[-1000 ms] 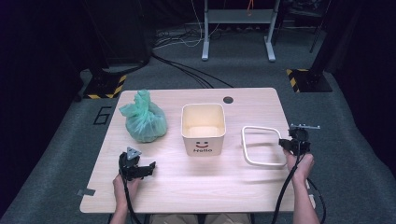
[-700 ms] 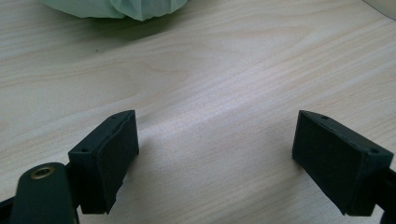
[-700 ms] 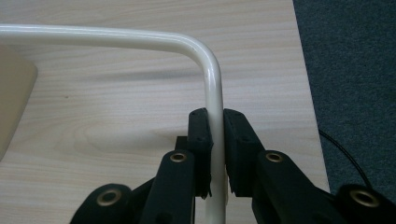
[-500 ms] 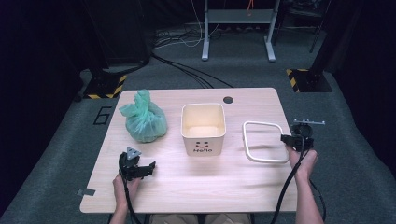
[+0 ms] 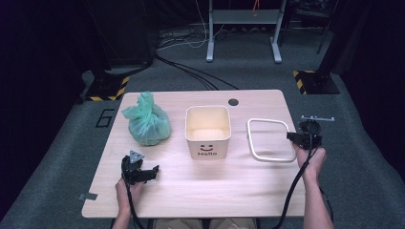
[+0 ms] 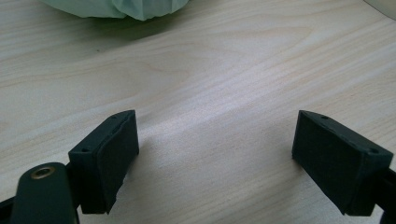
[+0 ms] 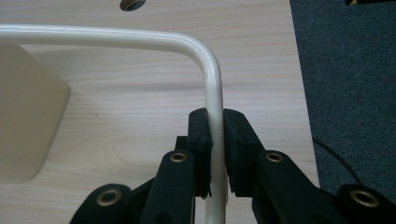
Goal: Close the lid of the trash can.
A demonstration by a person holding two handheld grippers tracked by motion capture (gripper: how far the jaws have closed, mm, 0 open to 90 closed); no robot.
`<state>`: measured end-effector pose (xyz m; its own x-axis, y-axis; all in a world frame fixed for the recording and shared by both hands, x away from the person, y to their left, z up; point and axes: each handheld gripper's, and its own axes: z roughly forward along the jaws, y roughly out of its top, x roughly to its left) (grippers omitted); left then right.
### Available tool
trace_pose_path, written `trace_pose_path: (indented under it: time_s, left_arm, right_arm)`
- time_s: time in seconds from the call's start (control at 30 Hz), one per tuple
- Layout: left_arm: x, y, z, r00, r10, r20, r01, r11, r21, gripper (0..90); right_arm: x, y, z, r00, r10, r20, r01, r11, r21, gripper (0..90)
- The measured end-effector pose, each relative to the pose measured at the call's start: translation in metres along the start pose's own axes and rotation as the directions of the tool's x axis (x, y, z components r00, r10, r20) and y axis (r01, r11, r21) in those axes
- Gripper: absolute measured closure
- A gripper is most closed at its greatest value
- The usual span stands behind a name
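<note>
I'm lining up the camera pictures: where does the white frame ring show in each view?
High view: white frame ring, right of the bin, its right side in the right tongs.
Left gripper view: not in it.
Right gripper view: a rail rising between the clamped pads, bending left at top.
Shared landmark: the table's round hole.

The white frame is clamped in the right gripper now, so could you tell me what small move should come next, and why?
Probably carry the white frame left toward the cream bin. The right gripper is shut on its rail, and the bin's open top is beside it. The left gripper rests open on the table.
</note>
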<state>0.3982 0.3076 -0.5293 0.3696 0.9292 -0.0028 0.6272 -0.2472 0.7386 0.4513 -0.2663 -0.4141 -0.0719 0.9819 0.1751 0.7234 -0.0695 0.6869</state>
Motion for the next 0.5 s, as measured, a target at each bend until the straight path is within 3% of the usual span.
trace_pose_path:
  time_s: [0.5]
  left_arm:
    - [0.000, 0.000, 0.000, 1.0000, 0.002, 0.004, -0.002, 1.0000, -0.002, 14.7]
  right_arm:
    - [0.013, 0.016, -0.008, 0.9996, -0.022, -0.017, 0.022, 1.000, -0.011, 81.7]
